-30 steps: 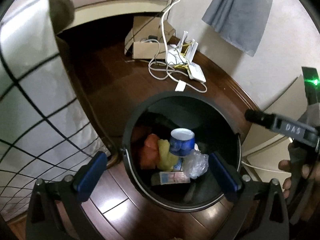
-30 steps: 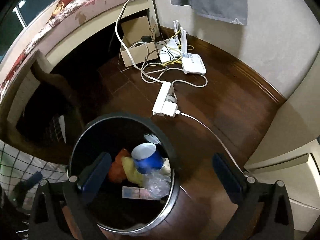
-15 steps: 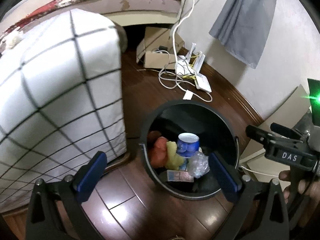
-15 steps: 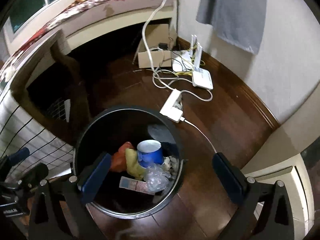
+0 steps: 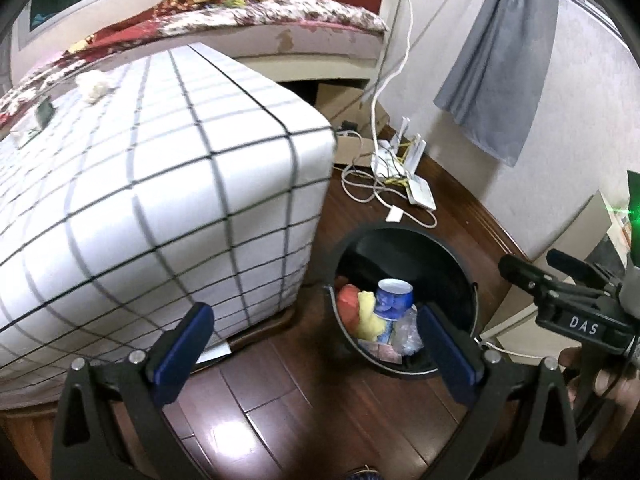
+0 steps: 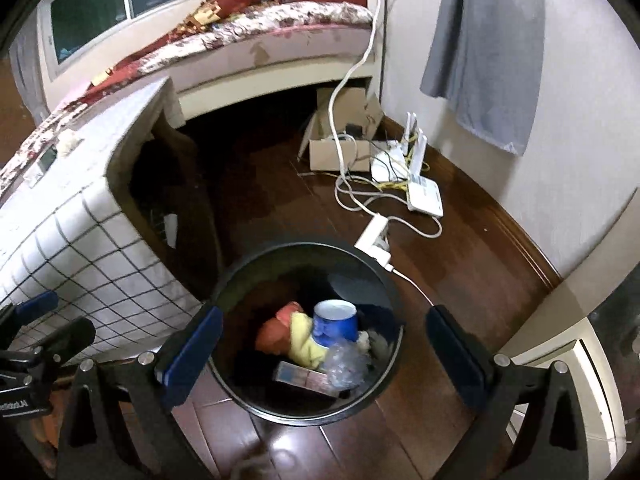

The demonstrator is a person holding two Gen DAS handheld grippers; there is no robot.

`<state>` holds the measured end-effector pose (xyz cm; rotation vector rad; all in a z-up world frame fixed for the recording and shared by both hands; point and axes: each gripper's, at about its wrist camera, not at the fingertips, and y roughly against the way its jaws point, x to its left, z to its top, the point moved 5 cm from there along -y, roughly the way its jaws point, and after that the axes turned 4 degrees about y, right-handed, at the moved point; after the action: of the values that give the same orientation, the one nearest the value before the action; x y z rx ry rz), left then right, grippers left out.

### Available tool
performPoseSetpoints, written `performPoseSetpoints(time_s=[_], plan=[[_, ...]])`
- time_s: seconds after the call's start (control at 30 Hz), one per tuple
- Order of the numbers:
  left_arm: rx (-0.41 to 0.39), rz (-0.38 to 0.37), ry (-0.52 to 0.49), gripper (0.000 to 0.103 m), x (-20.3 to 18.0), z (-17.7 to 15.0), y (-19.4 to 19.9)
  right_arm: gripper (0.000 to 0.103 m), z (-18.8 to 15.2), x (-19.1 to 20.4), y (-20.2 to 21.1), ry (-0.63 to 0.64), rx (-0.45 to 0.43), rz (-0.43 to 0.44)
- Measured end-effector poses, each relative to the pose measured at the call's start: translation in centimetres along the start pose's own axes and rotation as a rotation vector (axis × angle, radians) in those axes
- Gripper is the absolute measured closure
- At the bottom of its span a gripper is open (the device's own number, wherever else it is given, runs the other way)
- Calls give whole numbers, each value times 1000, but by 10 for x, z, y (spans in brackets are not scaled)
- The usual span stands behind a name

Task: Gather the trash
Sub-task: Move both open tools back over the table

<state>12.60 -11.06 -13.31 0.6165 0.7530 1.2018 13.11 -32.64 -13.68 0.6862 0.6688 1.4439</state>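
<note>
Both grippers, left gripper (image 5: 316,344) and right gripper (image 6: 324,344), are hanging wide open and empty above the black bin (image 6: 240,280), which is sitting on the floor beside the checked mattress (image 5: 160,200), handy for drops. Collected trash, including a blue cup (image 6: 335,322), is lying inside.

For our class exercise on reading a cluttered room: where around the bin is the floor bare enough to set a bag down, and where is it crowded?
Bare floor lies between the black bin and the wall's skirting, and nearer the camera in front of the bin. It is crowded behind the bin: the power strip, cables, router and cardboard box. The checked table cover hems in the bin's left.
</note>
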Motion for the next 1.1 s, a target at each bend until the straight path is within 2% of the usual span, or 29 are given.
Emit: performPoseSetpoints(time_s=[0.4,0.5,0.6,0.83,0.97,1.1], plan=[[-98,64,87,1,59,13,47,1,26,71,27,133,-118,74],[-127,99,112,1,82,20,58,1,42,93,34,157,-156,95],[-159,149,138,1,108,32,69,1,63,115,39,157,-193,160],[-247,288,209,1,183,81,102,1,123,191,48,276,-272,304],[-271,374,227,1,224,121,114,1,155,239,43,383,-257,355],[-264,412,247,1,257,145,109,1,179,279,29,435,-250,403]])
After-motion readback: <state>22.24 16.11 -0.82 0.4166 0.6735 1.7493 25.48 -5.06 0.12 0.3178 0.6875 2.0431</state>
